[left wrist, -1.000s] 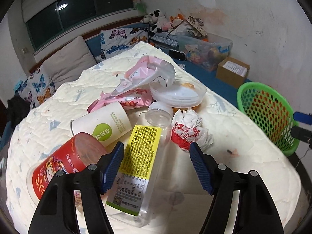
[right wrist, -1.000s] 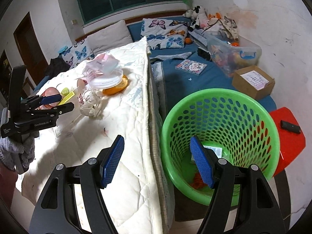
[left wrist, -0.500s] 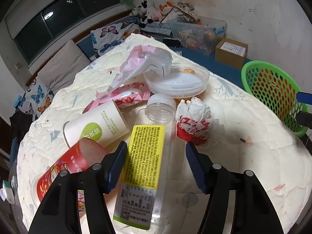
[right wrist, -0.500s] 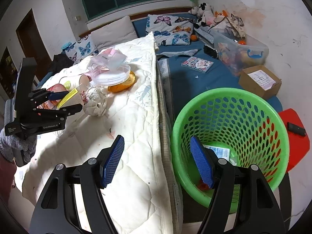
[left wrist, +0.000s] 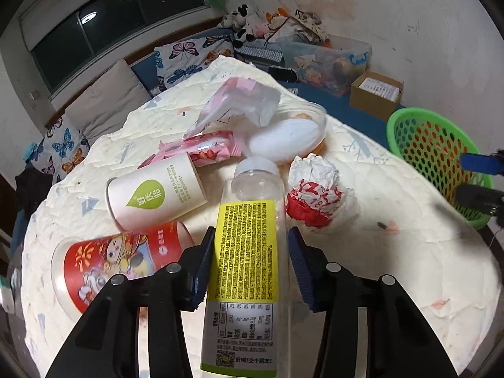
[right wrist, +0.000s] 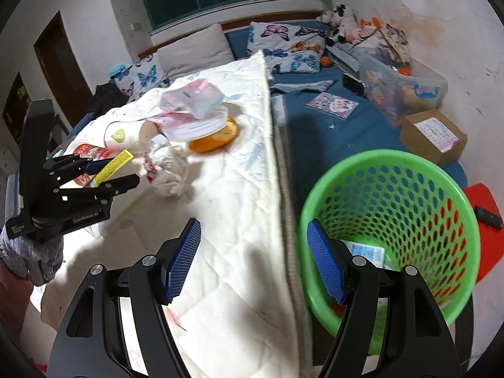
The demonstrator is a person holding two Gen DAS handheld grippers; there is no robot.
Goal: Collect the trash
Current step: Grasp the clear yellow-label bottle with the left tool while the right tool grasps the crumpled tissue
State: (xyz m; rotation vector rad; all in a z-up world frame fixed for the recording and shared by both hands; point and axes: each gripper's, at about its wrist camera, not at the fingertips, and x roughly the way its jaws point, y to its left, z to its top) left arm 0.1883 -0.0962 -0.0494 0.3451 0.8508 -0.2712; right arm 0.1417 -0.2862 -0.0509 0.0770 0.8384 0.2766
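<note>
A clear plastic bottle [left wrist: 249,252] with a yellow label is seen lying on a quilted white mattress [left wrist: 409,267], flanked by the blue pads of the left tool [left wrist: 250,263], whose jaws have just been closing; the left pad is at the label, the right just apart, so no grip is made. Beside it are a crumpled red-and-white wrapper [left wrist: 313,189], a paper cup [left wrist: 157,190] and a red cup [left wrist: 116,260]. The right tool [right wrist: 253,260] is held released and empty beside the green basket [right wrist: 390,220].
</note>
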